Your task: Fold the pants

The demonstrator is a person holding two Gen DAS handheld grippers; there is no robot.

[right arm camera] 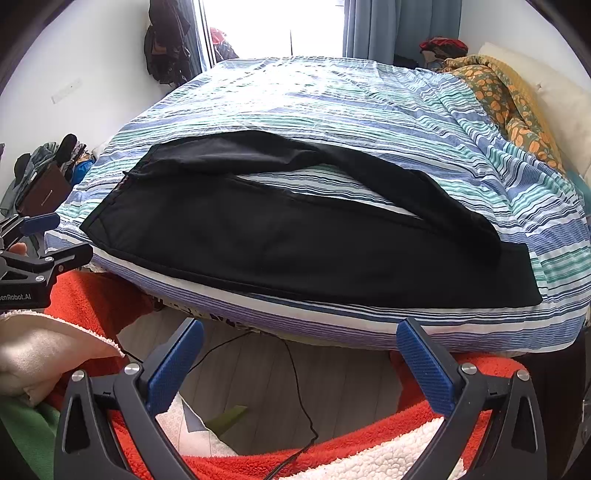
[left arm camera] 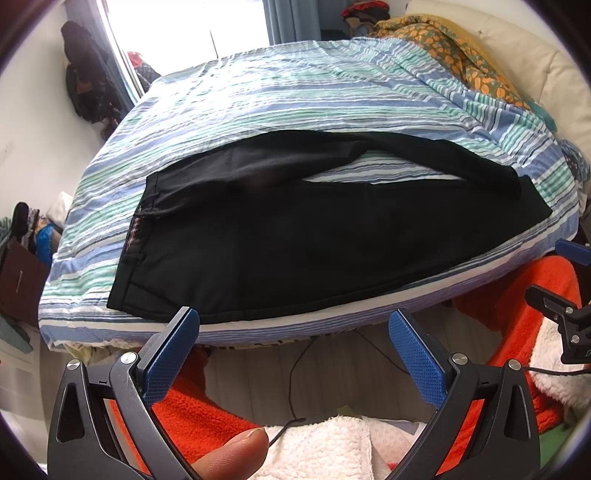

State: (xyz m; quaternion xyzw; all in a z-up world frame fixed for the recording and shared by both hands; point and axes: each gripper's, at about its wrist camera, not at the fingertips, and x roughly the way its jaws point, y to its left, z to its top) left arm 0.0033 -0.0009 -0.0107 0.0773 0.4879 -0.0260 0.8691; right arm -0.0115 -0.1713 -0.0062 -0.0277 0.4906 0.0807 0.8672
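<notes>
Left gripper [left arm camera: 293, 319] hangs with its blue pads [left arm camera: 170, 354] spread wide, nothing between them; the tips sit just short of the bed's near edge, apart from the cloth; a thumb tip [left arm camera: 236, 452] shows at the bottom of the left wrist view, beside the gripper body. Right gripper [right arm camera: 299, 328] is the same story: blue pads [right arm camera: 424, 365] splayed wide, empty, hovering off the mattress edge over the floor [right arm camera: 258, 373]; it also peeks into the left view at the far right, and the left one shows at the left edge of the right view.

Out ahead of both, the black pants [left arm camera: 295, 240] lie on the striped bedcover [left arm camera: 258, 99], along the near edge of the bed; waistband to the left, hems to the right; the two legs lie apart with a sliver of striped cover showing between them, the far leg curving round to meet the near one at the hem end; the near leg runs almost flush with the mattress edge.

Beyond, a yellow floral blanket [right arm camera: 509, 96] is bunched at the bed's right side; a bright window [right arm camera: 273, 26] with blue curtains [right arm camera: 402, 29] stands behind the bed; dark bags [right arm camera: 166, 40] hang on the left wall. Below the grippers, orange fleece [right arm camera: 369, 439] with white lining, and a thin black cable [right arm camera: 299, 398] trails over the pale floor.
</notes>
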